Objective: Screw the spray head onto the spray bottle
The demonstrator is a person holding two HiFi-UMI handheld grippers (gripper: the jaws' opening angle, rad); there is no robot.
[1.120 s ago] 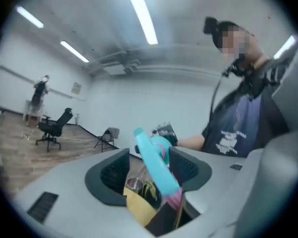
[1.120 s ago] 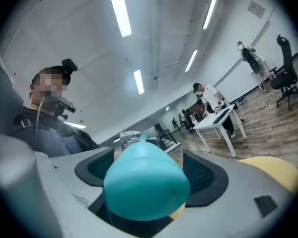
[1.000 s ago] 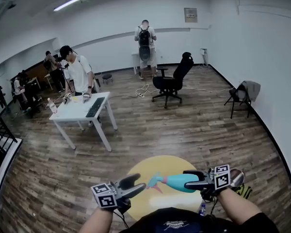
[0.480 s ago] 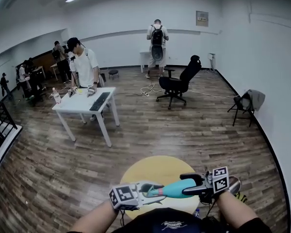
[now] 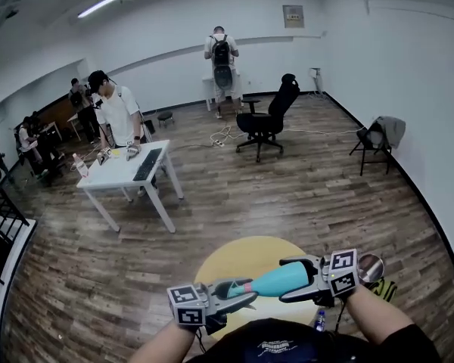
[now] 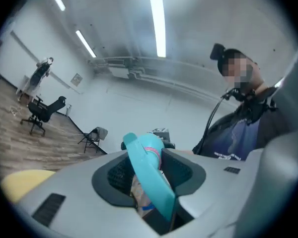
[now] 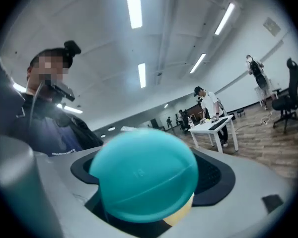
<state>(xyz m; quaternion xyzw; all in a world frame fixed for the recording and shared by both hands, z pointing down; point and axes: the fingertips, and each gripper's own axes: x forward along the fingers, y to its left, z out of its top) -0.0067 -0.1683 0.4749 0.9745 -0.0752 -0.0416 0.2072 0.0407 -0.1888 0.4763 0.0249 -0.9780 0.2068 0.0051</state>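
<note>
The teal spray bottle (image 5: 276, 282) lies level in the air over a yellow round table (image 5: 234, 254). My right gripper (image 5: 286, 280) is shut on its body. In the right gripper view the bottle's round base (image 7: 141, 180) fills the gap between the pads. Those jaws have just been opening a little, with the bottle between them. The spray head (image 5: 231, 287) sits on the bottle's left end. My left gripper (image 5: 238, 293) has just been closing and is shut on it. In the left gripper view the teal trigger (image 6: 149, 175) stands between the black pads.
A white table (image 5: 125, 174) with a keyboard stands at the left, with a person beside it. A black office chair (image 5: 265, 123) is mid-room and a folding chair (image 5: 378, 146) is by the right wall. Cables lie on the floor. More people stand at the back.
My left gripper moved right onto the spray head and its jaws closed round it. The right gripper rose slightly with the bottle and rolled.
</note>
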